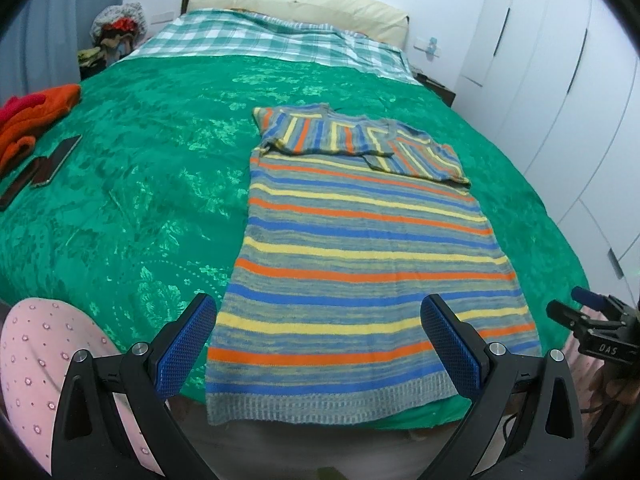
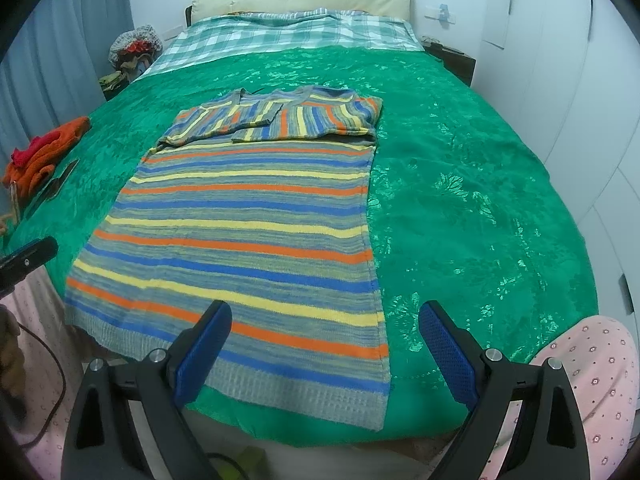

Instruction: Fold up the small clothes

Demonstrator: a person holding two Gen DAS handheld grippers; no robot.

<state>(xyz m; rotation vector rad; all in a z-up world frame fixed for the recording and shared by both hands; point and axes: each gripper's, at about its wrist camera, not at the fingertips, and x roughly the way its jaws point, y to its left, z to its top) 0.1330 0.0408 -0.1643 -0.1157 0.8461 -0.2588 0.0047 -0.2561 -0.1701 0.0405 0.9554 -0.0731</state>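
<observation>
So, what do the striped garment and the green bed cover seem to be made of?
Striped garment: looks like knitted yarn, matte; a ribbed hem and fine knit rows show. Green bed cover: seems a woven satin-like fabric, glossy; its floral pattern catches light. The exact fibre cannot be told.

Broad open stretches of green bedspread lay on both sides of the striped sweater, wide enough for a claw to pass. Toward the bed's left edge, an orange garment pile and a phone took up room. The sleeves lay folded across the sweater's chest. Both claws hung apart at the near edge, above the hem, touching nothing.
</observation>
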